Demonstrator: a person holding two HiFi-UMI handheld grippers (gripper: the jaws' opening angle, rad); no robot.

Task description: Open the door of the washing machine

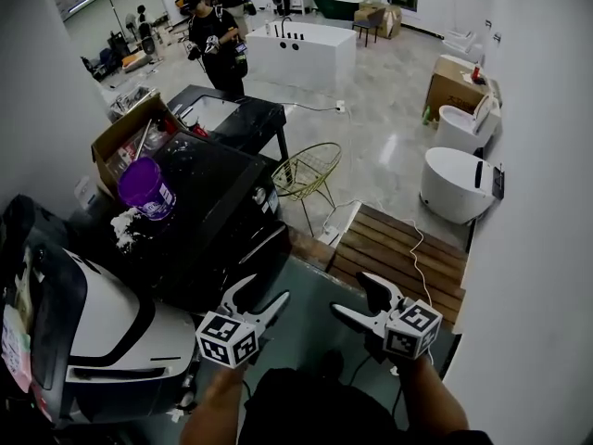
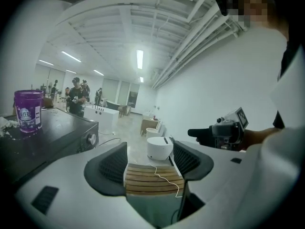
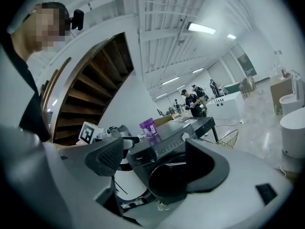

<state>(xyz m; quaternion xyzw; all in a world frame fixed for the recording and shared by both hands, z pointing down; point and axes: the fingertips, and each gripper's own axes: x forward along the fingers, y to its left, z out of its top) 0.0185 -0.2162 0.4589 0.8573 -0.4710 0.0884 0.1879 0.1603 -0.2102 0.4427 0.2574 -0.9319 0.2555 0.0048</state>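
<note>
The black washing machine (image 1: pixel 208 225) stands left of centre, a purple tub (image 1: pixel 145 188) on its top. Its round dark door (image 3: pixel 174 178) faces me and fills the gap between the jaws in the right gripper view. My left gripper (image 1: pixel 259 297) hangs in front of the machine's near corner, apart from it, jaws open and empty. My right gripper (image 1: pixel 355 297) is level with it to the right, also open with nothing held. In the left gripper view my left gripper (image 2: pixel 150 161) frames a wooden platform, with the machine (image 2: pixel 52 137) off to its left.
A white rounded appliance (image 1: pixel 102 332) sits at the lower left beside the machine. A slatted wooden platform (image 1: pixel 398 253) with a white cable lies ahead on the right. A gold wire basket (image 1: pixel 308 170), white tubs (image 1: pixel 459 184) and people (image 1: pixel 215 40) are farther back.
</note>
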